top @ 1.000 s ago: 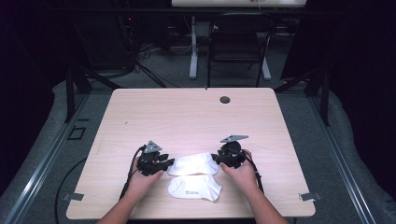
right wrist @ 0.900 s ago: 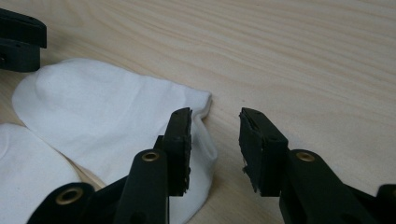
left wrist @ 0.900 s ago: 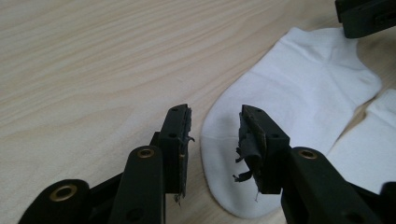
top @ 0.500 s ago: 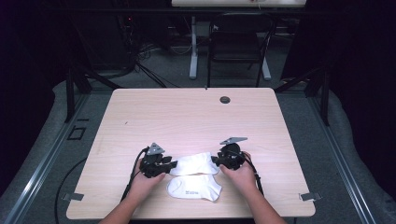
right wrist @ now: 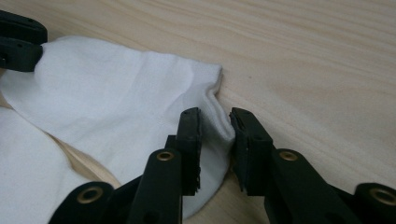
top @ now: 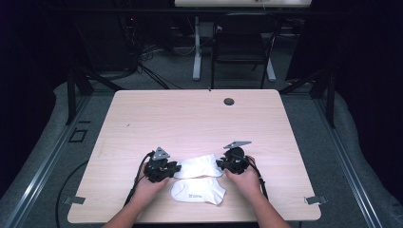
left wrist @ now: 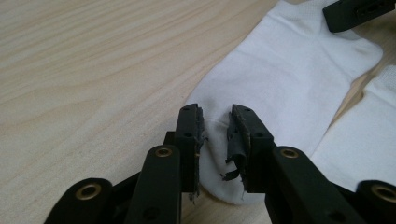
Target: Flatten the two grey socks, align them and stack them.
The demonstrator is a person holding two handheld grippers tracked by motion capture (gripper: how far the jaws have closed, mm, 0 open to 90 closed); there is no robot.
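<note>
Two white socks lie near the table's front edge, the upper sock (top: 198,166) above the lower sock (top: 198,191), which bears a small print. My left gripper (top: 177,167) is at the upper sock's left end. Its jaws have just been closing, and the toe end (left wrist: 212,135) is pinched between the narrow pads of the left gripper (left wrist: 215,123). My right gripper (top: 219,164) is at the same sock's right end. Its jaws have also just been closing, and the right gripper (right wrist: 215,126) has the cuff edge (right wrist: 217,116) puckered up between its pads.
The pale wooden table (top: 190,118) has a dark round grommet (top: 229,101) near its far edge. A black chair (top: 240,42) and cables stand on the floor behind. The lower sock (left wrist: 369,130) lies close beside the held one.
Both grippers' jaws have narrowed onto the ends of the upper sock. Hands and socks stay in about the same place.
</note>
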